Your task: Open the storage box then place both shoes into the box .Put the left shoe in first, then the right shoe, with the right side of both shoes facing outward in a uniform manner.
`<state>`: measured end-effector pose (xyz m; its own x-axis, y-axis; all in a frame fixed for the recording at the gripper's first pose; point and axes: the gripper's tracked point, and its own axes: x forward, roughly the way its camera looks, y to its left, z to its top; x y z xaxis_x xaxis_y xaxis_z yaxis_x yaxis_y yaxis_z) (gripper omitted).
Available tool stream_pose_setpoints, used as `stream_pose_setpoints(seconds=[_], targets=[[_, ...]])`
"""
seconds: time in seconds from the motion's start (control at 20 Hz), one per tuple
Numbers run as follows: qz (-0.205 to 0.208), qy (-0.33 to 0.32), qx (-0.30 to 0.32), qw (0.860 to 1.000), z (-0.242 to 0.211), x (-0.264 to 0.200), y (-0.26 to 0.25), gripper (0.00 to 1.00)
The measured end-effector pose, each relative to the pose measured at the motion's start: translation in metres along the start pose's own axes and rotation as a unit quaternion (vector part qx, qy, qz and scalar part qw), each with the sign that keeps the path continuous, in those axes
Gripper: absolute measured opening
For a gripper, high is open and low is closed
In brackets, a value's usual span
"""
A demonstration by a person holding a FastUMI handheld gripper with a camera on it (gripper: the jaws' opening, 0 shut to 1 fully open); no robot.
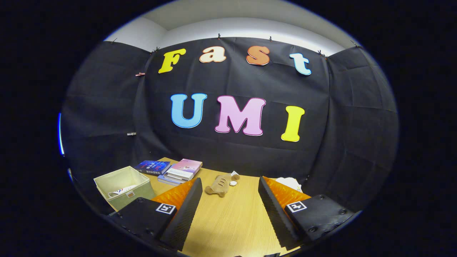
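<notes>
Pale green fabric storage box (137, 192): open-topped, on the bench's left side, left of the gripper's left finger.
Shoe (120, 191): white with red and blue marks, lying inside the box.
Gripper (230, 200): fingers spread wide, nothing between them but bare bench.
Bench (228, 221): light wood grain.
Books (178, 169): stacked beyond the box.
Plush toy (219, 184): tan, ahead of the fingers.

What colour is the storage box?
Pale green storage box, seen in the gripper view.
</notes>
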<state>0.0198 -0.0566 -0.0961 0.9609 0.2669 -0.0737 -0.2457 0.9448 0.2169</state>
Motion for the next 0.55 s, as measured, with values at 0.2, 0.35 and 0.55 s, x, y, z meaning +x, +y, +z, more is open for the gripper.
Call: stream_pose_setpoints(seconds=[0.2, 0.35, 0.55], targets=[[0.001, -0.008, -0.018, 1.000, 0.002, -0.003, -0.004, 0.98], [0.003, -0.022, -0.018, 1.000, 0.010, -0.005, -0.003, 0.98], [0.007, -0.021, -0.019, 1.000, 0.008, -0.009, -0.001, 0.98]])
